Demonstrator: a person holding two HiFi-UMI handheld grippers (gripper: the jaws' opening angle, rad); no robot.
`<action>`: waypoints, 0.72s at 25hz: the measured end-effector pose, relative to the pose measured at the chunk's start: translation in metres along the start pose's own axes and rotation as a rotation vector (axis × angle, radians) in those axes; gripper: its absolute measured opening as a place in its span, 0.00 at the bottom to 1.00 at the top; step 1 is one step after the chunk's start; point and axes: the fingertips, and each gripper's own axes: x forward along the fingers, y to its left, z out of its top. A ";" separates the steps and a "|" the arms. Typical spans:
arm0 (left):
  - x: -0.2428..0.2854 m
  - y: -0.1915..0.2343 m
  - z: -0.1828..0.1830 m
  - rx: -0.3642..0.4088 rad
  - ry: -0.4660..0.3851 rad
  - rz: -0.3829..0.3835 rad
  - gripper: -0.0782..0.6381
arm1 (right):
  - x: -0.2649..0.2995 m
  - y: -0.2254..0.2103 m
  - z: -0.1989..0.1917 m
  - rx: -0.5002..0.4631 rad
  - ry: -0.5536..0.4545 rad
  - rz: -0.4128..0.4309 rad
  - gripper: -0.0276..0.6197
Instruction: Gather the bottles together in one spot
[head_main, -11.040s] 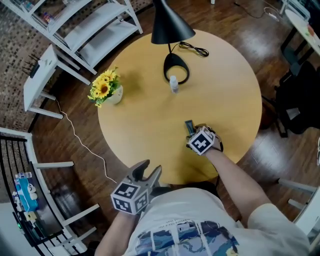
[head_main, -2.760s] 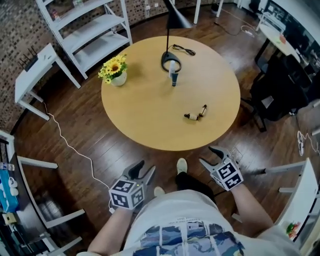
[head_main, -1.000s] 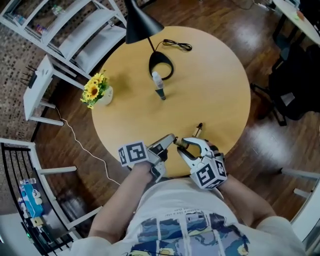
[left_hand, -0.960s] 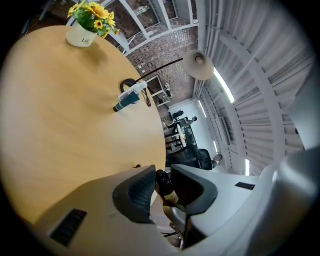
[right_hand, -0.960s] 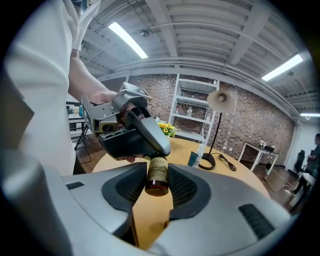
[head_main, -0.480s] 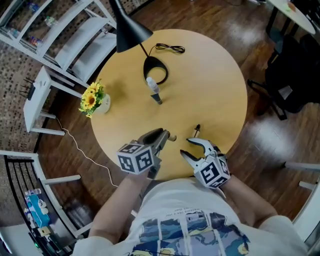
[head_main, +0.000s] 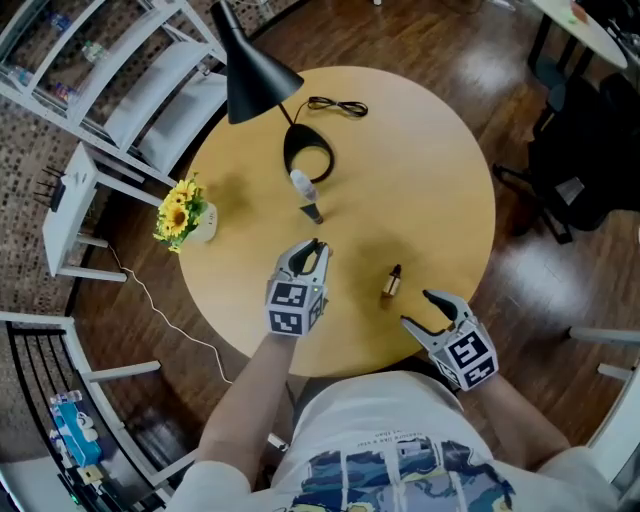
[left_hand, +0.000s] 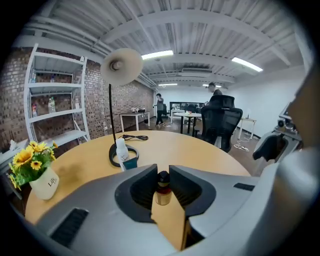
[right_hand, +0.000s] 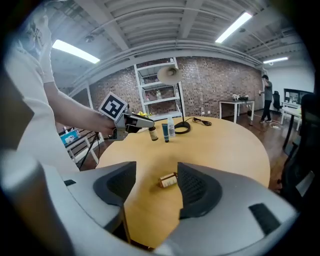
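Note:
My left gripper (head_main: 312, 247) is over the middle of the round wooden table (head_main: 440, 180), shut on a small amber bottle with a black cap (left_hand: 161, 187), which stands upright between its jaws. Just beyond it a white bottle (head_main: 300, 183) and a teal tube (head_main: 312, 211) stand by the lamp base. A second amber bottle (head_main: 391, 282) lies on its side on the table. My right gripper (head_main: 417, 308) hangs at the table's near edge, its jaws have just been opening, and they hold nothing. That lying bottle (right_hand: 168, 180) is a little ahead of them.
A black lamp (head_main: 252, 75) with a ring base (head_main: 308, 160) and cable stands at the back of the table. A vase of yellow flowers (head_main: 185, 215) sits at the left edge. White shelving (head_main: 130, 60) and a dark office chair (head_main: 590, 140) flank the table.
The left gripper has rolled and carried its small bottle up the table toward the white bottle. The right gripper has opened and drawn back to the table edge, leaving an amber bottle lying there.

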 end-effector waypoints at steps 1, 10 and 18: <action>0.007 0.004 -0.002 0.013 -0.001 0.013 0.21 | -0.003 -0.006 -0.004 0.006 0.011 -0.015 0.48; 0.056 0.042 -0.029 0.011 0.023 0.063 0.21 | -0.026 -0.028 -0.025 0.067 0.101 -0.080 0.52; 0.068 0.047 -0.047 -0.002 0.036 0.041 0.21 | -0.026 -0.034 -0.034 0.083 0.133 -0.074 0.52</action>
